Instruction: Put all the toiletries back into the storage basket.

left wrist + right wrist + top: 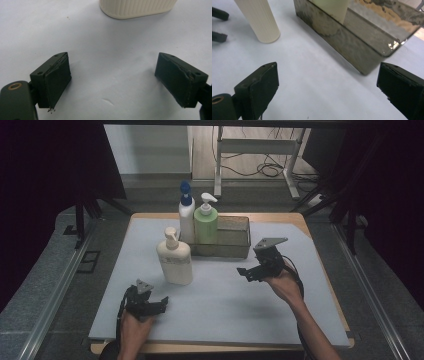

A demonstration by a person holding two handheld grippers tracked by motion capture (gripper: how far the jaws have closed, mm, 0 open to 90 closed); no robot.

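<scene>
Cream pump bottle (pixel 174 258) stands upright on the pale mat (pixel 225 310), just in front of the metal basket (pixel 231 240) and apart from it, and it is the thing nearest both of my tools. Two other bottles already sit inside the basket at its left end: a white bottle with a blue cap (pixel 186 215) and a green bottle (pixel 205 220) beside it, both upright. I judge the work to be loading bottles into that basket, with the cream one left to go.

My left gripper (pixel 156 306) rests low on the mat, near the front edge, its jaws spread wide with nothing between them; in the left gripper view the ribbed base of the bottle (pixel 136 8) sits straight ahead of the gap, which is why I hold it aimed there. My right gripper (pixel 248 273) hovers to the right of the bottle, also wide apart and empty, pointing leftward toward it. From the right gripper view, the bottle (pixel 259 21) and the basket's near wall (pixel 342 40) both lie ahead, so either hand could take the grasp.
</scene>
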